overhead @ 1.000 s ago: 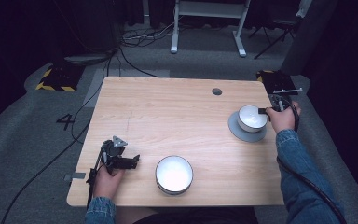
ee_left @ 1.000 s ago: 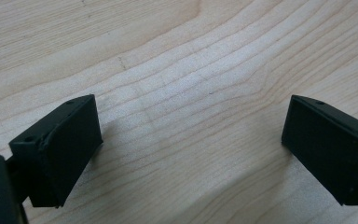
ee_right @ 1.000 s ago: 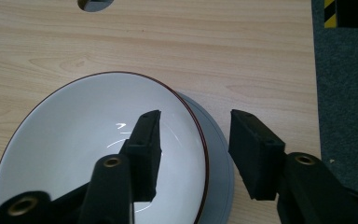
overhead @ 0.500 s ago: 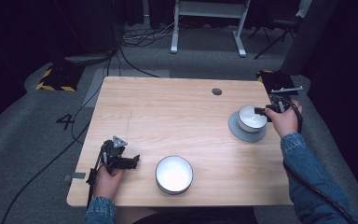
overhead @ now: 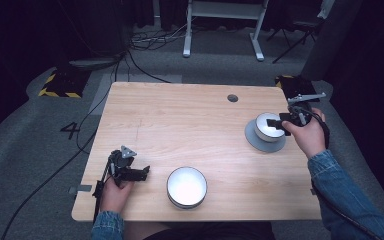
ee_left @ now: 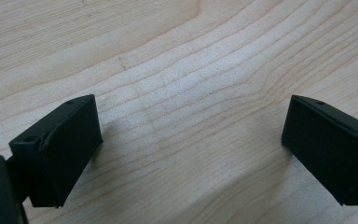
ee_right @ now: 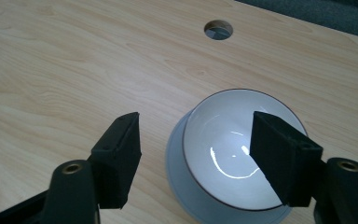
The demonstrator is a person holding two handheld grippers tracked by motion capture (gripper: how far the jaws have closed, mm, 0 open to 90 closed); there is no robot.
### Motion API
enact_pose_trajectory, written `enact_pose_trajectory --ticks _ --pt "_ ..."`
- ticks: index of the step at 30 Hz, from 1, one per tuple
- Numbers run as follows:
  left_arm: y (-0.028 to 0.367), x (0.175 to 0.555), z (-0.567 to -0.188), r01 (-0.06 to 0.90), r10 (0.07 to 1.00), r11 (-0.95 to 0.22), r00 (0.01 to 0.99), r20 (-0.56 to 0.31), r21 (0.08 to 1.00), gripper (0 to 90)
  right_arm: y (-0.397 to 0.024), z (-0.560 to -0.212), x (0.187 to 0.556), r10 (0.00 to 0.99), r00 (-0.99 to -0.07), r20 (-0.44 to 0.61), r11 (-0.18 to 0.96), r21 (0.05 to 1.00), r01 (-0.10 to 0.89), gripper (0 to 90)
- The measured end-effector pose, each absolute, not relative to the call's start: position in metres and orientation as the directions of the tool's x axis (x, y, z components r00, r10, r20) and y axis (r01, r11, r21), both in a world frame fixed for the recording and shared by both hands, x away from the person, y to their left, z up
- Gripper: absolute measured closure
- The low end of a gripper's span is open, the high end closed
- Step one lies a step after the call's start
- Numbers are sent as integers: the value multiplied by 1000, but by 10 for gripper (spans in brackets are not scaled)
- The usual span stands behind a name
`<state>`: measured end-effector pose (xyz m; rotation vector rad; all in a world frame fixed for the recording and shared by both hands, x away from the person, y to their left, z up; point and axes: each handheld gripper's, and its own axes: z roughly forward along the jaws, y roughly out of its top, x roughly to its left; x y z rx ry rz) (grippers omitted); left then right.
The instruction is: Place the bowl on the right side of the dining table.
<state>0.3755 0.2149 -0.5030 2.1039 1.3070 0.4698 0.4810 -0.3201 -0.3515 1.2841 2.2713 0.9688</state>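
The bowl (overhead: 267,125) is small, round and white, glossy inside with a curved highlight near its bottom, and a thin dark line runs round its rim (ee_right: 242,154). It sits upright in the middle of a flat grey saucer (overhead: 255,142), whose pale edge shows beyond the bowl on the near and left sides (ee_right: 177,177). Taking the cable hole (overhead: 232,98) in the table (overhead: 180,120) as landmark, bowl and saucer lie just nearer the person and to its right, close to the table's right edge.

The right gripper (overhead: 283,123) hangs over the bowl's right side. Its jaws have just been opening and now stand apart above the bowl, touching nothing (ee_right: 193,156).

The left gripper (overhead: 140,173) is well apart from the hole, at the near left corner, jaws spread wide over bare wood (ee_left: 191,140). A larger white bowl (overhead: 186,187) stands just right of it.
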Motion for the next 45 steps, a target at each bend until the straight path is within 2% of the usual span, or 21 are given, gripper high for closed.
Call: enact_pose_trajectory --ticks 15,28,32,45 --pt "215 376 -503 675 894 -323 447 -19 664 48 -301 -343 436 773 -634 30 429 711 557 327" --pt "215 376 -503 674 894 -323 447 -19 664 48 -296 -346 413 735 -676 57 467 680 565 312" --pt "215 376 -503 676 894 -324 447 -18 662 48 -296 -349 406 712 -701 45 499 671 549 311" --pt "215 376 -503 676 894 -324 447 -18 662 48 -302 -375 386 702 -709 68 488 680 548 302"
